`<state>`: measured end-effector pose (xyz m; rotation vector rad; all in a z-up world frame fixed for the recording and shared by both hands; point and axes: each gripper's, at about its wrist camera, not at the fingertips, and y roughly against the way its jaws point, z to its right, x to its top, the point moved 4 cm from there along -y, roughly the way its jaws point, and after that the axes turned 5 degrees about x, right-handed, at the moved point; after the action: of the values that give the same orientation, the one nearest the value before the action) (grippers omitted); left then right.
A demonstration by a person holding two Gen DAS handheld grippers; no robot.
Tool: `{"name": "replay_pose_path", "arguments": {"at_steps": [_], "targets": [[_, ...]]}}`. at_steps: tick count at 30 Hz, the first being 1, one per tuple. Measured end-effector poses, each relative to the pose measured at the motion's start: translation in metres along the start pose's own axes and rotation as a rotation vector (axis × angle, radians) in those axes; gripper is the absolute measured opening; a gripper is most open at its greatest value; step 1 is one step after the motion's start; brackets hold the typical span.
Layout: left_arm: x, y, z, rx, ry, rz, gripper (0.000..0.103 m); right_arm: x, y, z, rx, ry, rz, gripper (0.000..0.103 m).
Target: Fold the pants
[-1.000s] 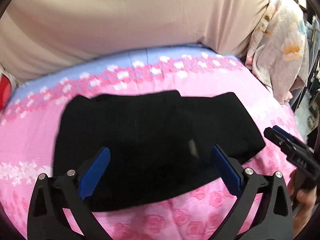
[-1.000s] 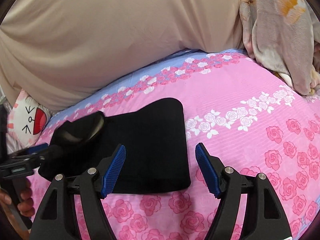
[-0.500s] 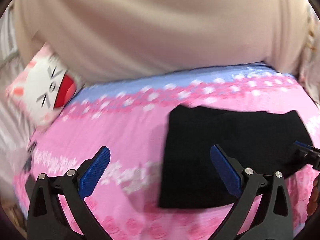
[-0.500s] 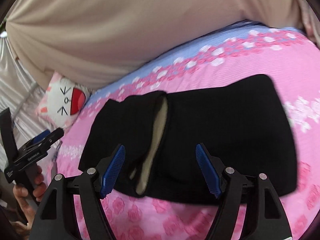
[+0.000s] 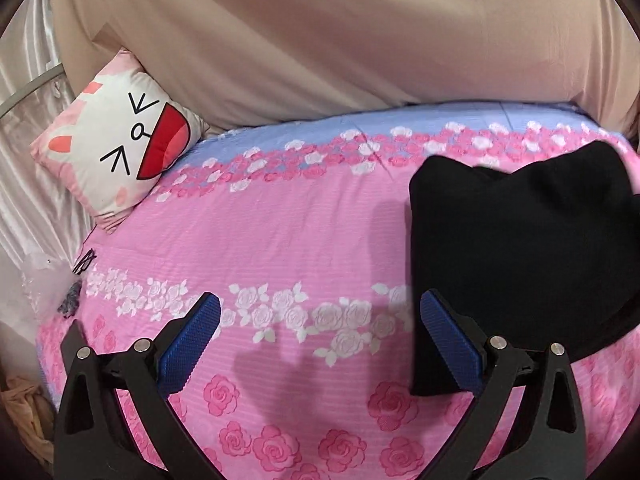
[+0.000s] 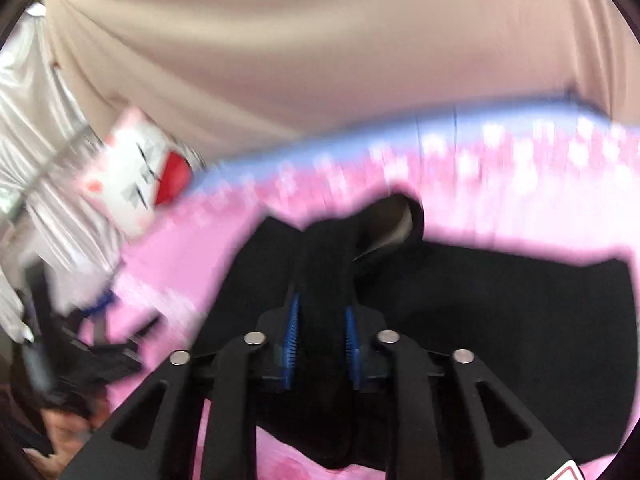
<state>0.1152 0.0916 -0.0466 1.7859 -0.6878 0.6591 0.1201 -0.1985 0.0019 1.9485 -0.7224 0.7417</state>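
Note:
The folded black pants [image 5: 520, 248] lie on the pink flowered bed at the right of the left wrist view. My left gripper [image 5: 320, 340] is open and empty above the bedsheet, left of the pants; its right blue pad [image 5: 448, 340] is at the pants' near left edge. In the blurred right wrist view, my right gripper [image 6: 320, 340] is shut on a raised fold of the black pants [image 6: 500, 312], with a pale lining showing at the lifted end.
A white cat-face pillow [image 5: 120, 152] leans at the bed's far left corner against a beige cover [image 5: 340, 40]. Small dark items [image 5: 76, 280] lie at the bed's left edge. The pillow [image 6: 140, 176] also shows in the right wrist view.
My left gripper swung left off the pants and stays open. My right gripper moved onto the pants' left end and closed on a fold of them.

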Motion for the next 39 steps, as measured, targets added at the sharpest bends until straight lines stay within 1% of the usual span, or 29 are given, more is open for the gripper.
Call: {"name": "replay_pose_path", "arguments": {"at_steps": [1,2,3,4,6,7,8,9,10,11,12,13,14,15,16,17,18,19,21,25,28,29,31,32,33,34,36,37,39], "targets": [[0.002,0.002,0.0,-0.008,0.003,0.009,0.098,0.012,0.024,0.008,0.001,-0.009,0.04,0.004],[0.004,0.005,0.001,-0.017,0.01,0.022,0.098,0.017,0.042,0.017,-0.033,-0.009,0.063,0.004],[0.004,0.007,0.002,-0.023,0.013,0.027,0.098,0.018,0.058,0.03,-0.098,-0.003,0.079,0.004],[0.004,0.007,0.004,-0.031,0.012,0.027,0.098,0.011,0.075,0.051,-0.168,-0.022,0.087,0.004],[0.001,0.002,0.012,-0.045,0.003,0.011,0.098,-0.016,0.089,0.1,-0.245,-0.129,0.062,0.007],[-0.001,-0.001,0.016,-0.05,-0.001,0.003,0.098,-0.036,0.086,0.128,-0.291,-0.178,0.013,0.016],[-0.002,-0.006,0.025,-0.057,-0.012,-0.012,0.098,-0.059,0.079,0.155,-0.372,-0.22,-0.051,0.017],[-0.003,-0.01,0.032,-0.061,-0.022,-0.025,0.098,-0.075,0.078,0.173,-0.471,-0.259,-0.08,0.016],[-0.004,-0.012,0.038,-0.065,-0.032,-0.035,0.098,-0.087,0.086,0.182,-0.496,-0.3,-0.057,0.017],[-0.004,-0.012,0.046,-0.076,-0.047,-0.044,0.098,-0.086,0.097,0.174,-0.413,-0.313,0.003,0.017],[-0.003,-0.011,0.053,-0.086,-0.059,-0.042,0.098,-0.083,0.104,0.167,-0.373,-0.307,0.039,0.017],[-0.002,-0.008,0.061,-0.089,-0.073,-0.035,0.098,-0.073,0.113,0.153,-0.355,-0.264,0.087,0.017],[0.0,-0.005,0.065,-0.09,-0.082,-0.027,0.098,-0.064,0.118,0.14,-0.356,-0.211,0.112,0.02],[0.001,-0.002,0.07,-0.094,-0.091,-0.015,0.098,-0.057,0.118,0.129,-0.354,-0.16,0.112,0.023],[0.002,0.0,0.075,-0.099,-0.096,-0.008,0.098,-0.051,0.114,0.121,-0.342,-0.118,0.092,0.04],[0.003,0.004,0.081,-0.108,-0.102,-0.005,0.098,-0.049,0.109,0.117,-0.337,-0.1,0.078,0.054],[0.003,0.006,0.084,-0.115,-0.106,-0.002,0.098,-0.052,0.104,0.118,-0.336,-0.097,0.065,0.058],[0.002,0.008,0.086,-0.119,-0.109,-0.001,0.098,-0.058,0.098,0.124,-0.321,-0.122,0.037,0.058],[-0.001,0.01,0.09,-0.117,-0.125,-0.003,0.098,-0.077,0.089,0.136,-0.281,-0.196,0.004,0.058],[-0.007,0.004,0.086,-0.081,-0.149,-0.026,0.098,-0.125,0.097,0.136,-0.155,-0.298,-0.019,0.057],[-0.008,0.0,0.082,-0.078,-0.135,-0.042,0.098,-0.145,0.094,0.129,-0.048,-0.366,-0.053,0.056],[-0.008,-0.001,0.082,-0.086,-0.126,-0.05,0.098,-0.148,0.09,0.126,-0.035,-0.372,-0.057,0.055],[-0.008,-0.002,0.086,-0.108,-0.117,-0.059,0.098,-0.151,0.078,0.122,-0.048,-0.35,-0.082,0.055],[-0.008,-0.001,0.089,-0.111,-0.115,-0.063,0.098,-0.152,0.069,0.118,-0.053,-0.336,-0.094,0.052],[-0.007,0.0,0.091,-0.103,-0.117,-0.06,0.098,-0.152,0.061,0.114,-0.053,-0.324,-0.1,0.043],[-0.007,0.002,0.093,-0.094,-0.121,-0.051,0.098,-0.151,0.051,0.11,-0.101,-0.296,-0.111,0.029],[-0.005,0.009,0.093,-0.089,-0.133,-0.033,0.098,-0.136,0.05,0.095,-0.154,-0.2,-0.101,0.027],[-0.004,0.012,0.092,-0.092,-0.132,-0.027,0.098,-0.124,0.059,0.084,-0.172,-0.145,-0.076,0.026],[-0.002,0.019,0.087,-0.099,-0.121,-0.011,0.098,-0.095,0.093,0.063,-0.224,-0.046,0.014,0.026]]}}
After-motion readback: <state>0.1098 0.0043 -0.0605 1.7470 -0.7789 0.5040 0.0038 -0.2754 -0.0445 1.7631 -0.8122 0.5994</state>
